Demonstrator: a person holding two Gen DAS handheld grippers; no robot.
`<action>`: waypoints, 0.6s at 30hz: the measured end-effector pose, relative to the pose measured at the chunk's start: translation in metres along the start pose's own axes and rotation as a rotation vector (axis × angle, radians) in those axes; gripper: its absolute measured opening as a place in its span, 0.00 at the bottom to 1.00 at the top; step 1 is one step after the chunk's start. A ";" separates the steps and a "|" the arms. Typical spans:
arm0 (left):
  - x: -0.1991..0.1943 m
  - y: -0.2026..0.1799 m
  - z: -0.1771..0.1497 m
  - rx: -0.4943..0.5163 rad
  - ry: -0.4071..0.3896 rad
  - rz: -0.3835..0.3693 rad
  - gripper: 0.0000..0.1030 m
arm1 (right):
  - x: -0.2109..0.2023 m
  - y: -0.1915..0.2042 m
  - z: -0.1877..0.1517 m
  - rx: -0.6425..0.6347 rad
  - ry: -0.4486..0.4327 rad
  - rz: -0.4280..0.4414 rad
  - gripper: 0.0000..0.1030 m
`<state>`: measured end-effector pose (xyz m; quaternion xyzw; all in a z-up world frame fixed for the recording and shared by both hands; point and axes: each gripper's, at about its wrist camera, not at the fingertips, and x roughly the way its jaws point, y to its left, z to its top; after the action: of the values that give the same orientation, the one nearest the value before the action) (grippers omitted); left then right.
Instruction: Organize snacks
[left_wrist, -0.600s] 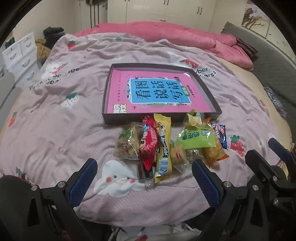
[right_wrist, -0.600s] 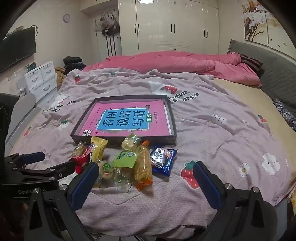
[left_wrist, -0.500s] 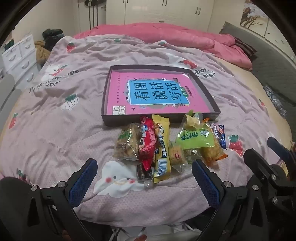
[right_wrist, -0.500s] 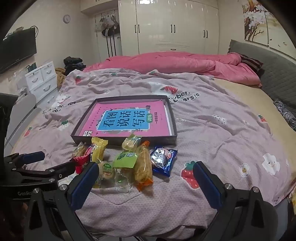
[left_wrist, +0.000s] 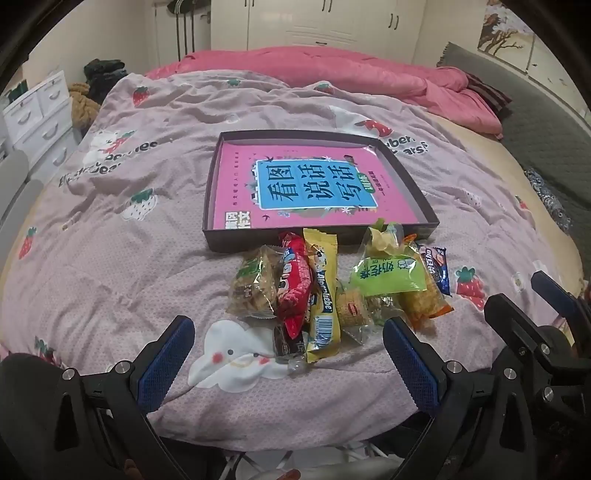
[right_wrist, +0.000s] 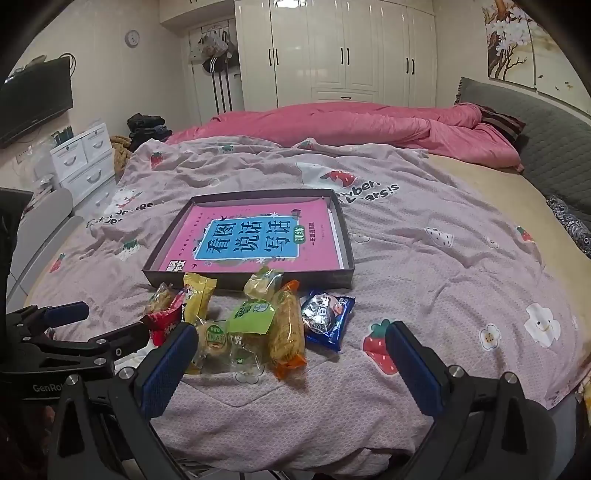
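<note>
Tray (left_wrist: 413, 190) w/ pink book (left_wrist: 314, 188); snacks (left_wrist: 332, 291) outside.

the snacks (left_wrist: 332, 291) and tray (left_wrist: 317, 240) sit slightly lower in the left wrist view.

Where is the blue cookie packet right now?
In the right wrist view the blue cookie packet lies on the bedspread at the right end of the snack pile, beside the orange snack bag, just in front of the tray.
</note>
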<state>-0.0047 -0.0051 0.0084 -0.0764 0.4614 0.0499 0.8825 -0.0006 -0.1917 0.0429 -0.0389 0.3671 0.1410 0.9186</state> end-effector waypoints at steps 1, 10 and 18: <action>0.000 0.000 0.000 0.001 0.000 0.000 0.99 | 0.000 0.000 0.000 0.000 -0.001 0.000 0.99; -0.001 -0.001 -0.001 0.013 0.001 0.002 0.99 | 0.000 0.001 0.000 -0.003 0.002 0.001 0.99; -0.001 -0.003 0.000 0.017 0.002 0.001 0.99 | 0.001 0.000 0.000 -0.002 0.008 0.001 0.99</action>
<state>-0.0046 -0.0083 0.0090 -0.0687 0.4627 0.0464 0.8826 -0.0001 -0.1914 0.0419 -0.0403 0.3705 0.1416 0.9171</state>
